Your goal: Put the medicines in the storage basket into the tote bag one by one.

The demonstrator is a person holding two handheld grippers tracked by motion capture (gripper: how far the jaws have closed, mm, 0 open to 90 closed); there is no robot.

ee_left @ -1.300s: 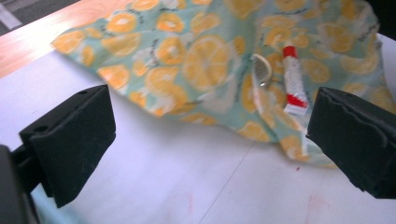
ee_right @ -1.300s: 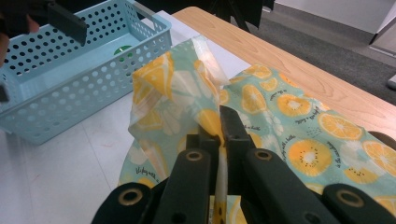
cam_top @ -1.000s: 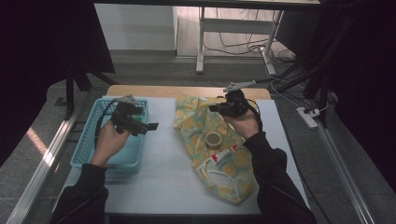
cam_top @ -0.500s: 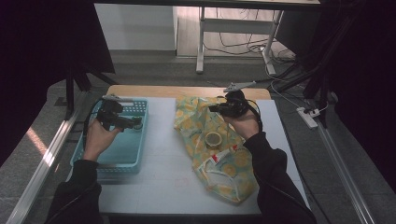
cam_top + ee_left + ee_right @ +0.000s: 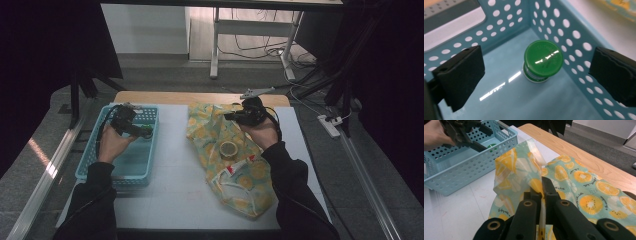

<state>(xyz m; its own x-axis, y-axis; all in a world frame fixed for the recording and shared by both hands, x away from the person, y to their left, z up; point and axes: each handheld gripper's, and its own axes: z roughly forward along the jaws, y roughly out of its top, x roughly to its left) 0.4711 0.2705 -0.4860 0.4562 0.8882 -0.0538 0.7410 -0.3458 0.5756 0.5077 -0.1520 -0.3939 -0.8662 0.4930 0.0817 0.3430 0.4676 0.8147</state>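
Note:
A small bottle with a green cap [image 5: 543, 58] stands upright on the floor of a light blue perforated basket [image 5: 574, 37], near a corner. My left gripper [image 5: 536, 75] hangs over it, open, with a black pad on each side of the cap and neither touching it. In the high view this gripper [image 5: 131, 125] is inside the basket [image 5: 100, 170], with the green cap [image 5: 146, 134] at its tip. My right gripper [image 5: 541, 187] is shut on the raised edge of a fruit-print bag [image 5: 584, 195]. The bag [image 5: 235, 185] lies down the table's middle, under the right gripper [image 5: 237, 116].
A roll of tape [image 5: 228, 149] rests on the bag. The white tabletop [image 5: 170, 200] ends in a wooden strip [image 5: 200, 97] at the far side. In the right gripper view the basket [image 5: 461, 170] stands left of the bag, a hand's width away.
My left gripper has moved left from the basket's right rim to over its inside and come lower. The right gripper and the bag's raised edge have stayed put.

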